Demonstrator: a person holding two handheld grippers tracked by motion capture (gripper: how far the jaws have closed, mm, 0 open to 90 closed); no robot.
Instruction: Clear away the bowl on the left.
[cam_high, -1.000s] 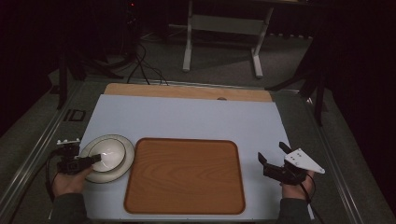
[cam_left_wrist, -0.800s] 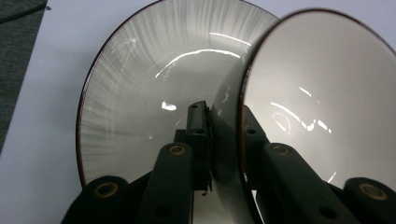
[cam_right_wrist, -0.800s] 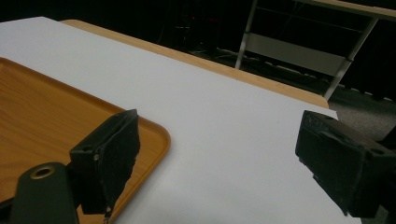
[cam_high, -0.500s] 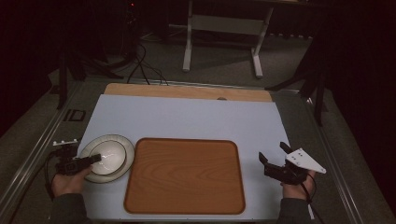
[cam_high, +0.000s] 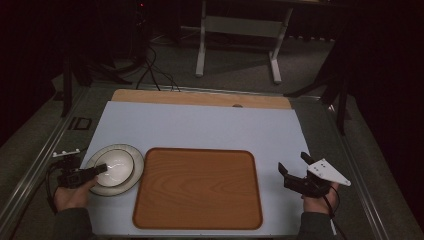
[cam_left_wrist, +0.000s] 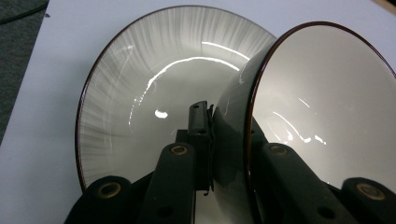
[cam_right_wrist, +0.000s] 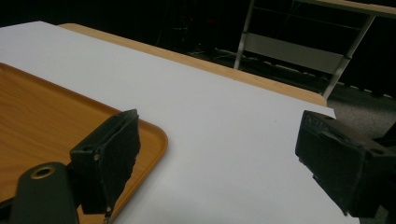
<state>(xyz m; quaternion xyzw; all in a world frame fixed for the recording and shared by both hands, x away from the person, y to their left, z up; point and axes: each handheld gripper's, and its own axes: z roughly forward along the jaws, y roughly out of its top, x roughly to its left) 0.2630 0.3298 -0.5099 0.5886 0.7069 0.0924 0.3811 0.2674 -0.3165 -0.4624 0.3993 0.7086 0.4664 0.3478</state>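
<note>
A white bowl (cam_high: 116, 167) with a dark brown rim sits on a ribbed white plate (cam_high: 136, 172) at the left of the table. My left gripper (cam_high: 99, 170) is shut on the bowl's near wall. In the left gripper view one jaw lies outside the bowl (cam_left_wrist: 327, 102) over the plate (cam_left_wrist: 140, 93) and the other inside it, with the left gripper (cam_left_wrist: 229, 130) pinching the wall between. My right gripper (cam_high: 292, 162) hovers open over the white mat at the right, beside the wooden tray (cam_high: 197, 187). Nothing is between the right gripper's (cam_right_wrist: 219, 149) jaws.
The wooden tray (cam_right_wrist: 37, 112) lies empty in the middle of the white mat (cam_high: 200, 125). A wooden table edge (cam_high: 200, 97) runs along the back. Beyond it are cables and a white stand (cam_high: 240, 30) on the floor.
The bright glare on the bowl has dimmed. Both hands and the dishes stay where they were.
</note>
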